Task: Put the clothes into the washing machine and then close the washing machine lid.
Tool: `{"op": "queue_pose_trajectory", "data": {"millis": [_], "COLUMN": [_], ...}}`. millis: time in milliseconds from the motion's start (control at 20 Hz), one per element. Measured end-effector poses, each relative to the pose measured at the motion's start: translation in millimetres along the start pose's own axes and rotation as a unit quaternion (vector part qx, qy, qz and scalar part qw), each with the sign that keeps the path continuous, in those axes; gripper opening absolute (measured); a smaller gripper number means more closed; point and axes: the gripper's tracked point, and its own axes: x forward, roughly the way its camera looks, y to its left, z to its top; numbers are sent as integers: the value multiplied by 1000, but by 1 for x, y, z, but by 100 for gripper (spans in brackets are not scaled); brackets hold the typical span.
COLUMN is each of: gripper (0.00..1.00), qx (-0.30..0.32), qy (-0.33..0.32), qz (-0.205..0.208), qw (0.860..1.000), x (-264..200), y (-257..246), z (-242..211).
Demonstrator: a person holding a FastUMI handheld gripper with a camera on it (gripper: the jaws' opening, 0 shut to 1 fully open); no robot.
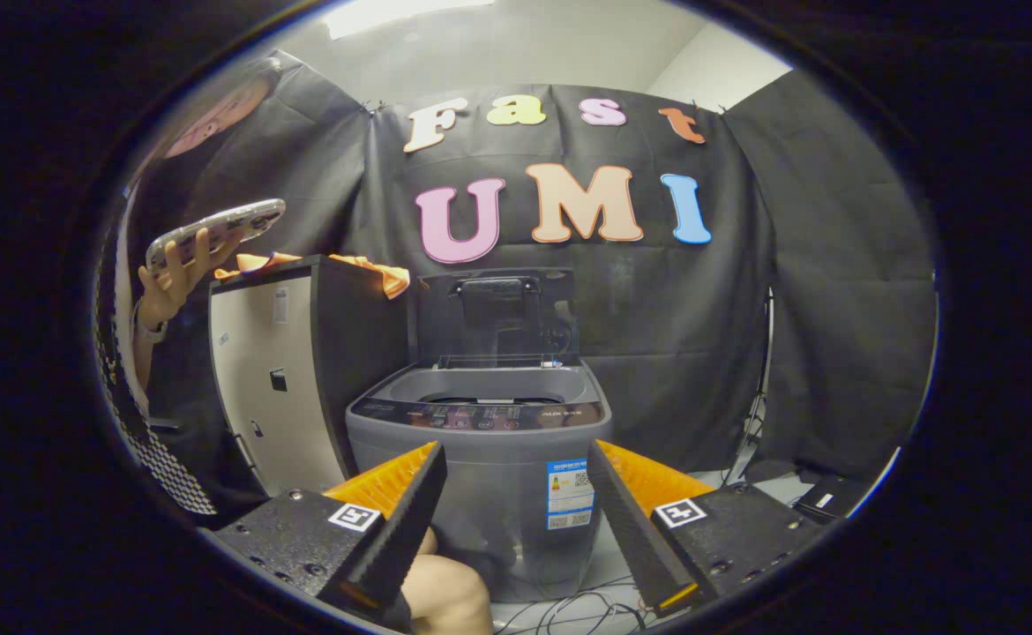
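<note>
Black cloth wall (816,291), ceiling light (392,13).

Staged recording booth: black cloth walls (816,291) around a washing machine (481,459), floor cables (569,608).

Tall cabinet (304,370) (dark-sided), phone (216,231), floor cables (569,608)

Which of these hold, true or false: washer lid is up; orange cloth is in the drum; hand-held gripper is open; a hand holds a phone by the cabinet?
1. The washing machine lid is up. True.
2. The orange cloth is in the drum. False: it lies on top of the cabinet beside the machine.
3. The hand-held gripper is open. True: nothing sits between its fingers.
4. A hand holds a phone by the cabinet. True.
5. The gripper touches the machine. False: the machine stands beyond the fingers.
</note>
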Motion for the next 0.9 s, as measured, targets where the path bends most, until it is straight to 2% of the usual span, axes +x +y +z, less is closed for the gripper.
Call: {"op": "queue_pose_trajectory", "data": {"millis": [500,600,700,800,900], "gripper": [97,97,97,97,97], "qx": [-5,7,25,32,42], "qy": [-10,-31,-62,-86,-83], "qz": [-17,-16,-5,19,43], "qw": [1000,999,998,996,995], "x": [6,18,35,57,84], "y": [0,11,28,54,81], "z": [6,24,61,108,144]}}
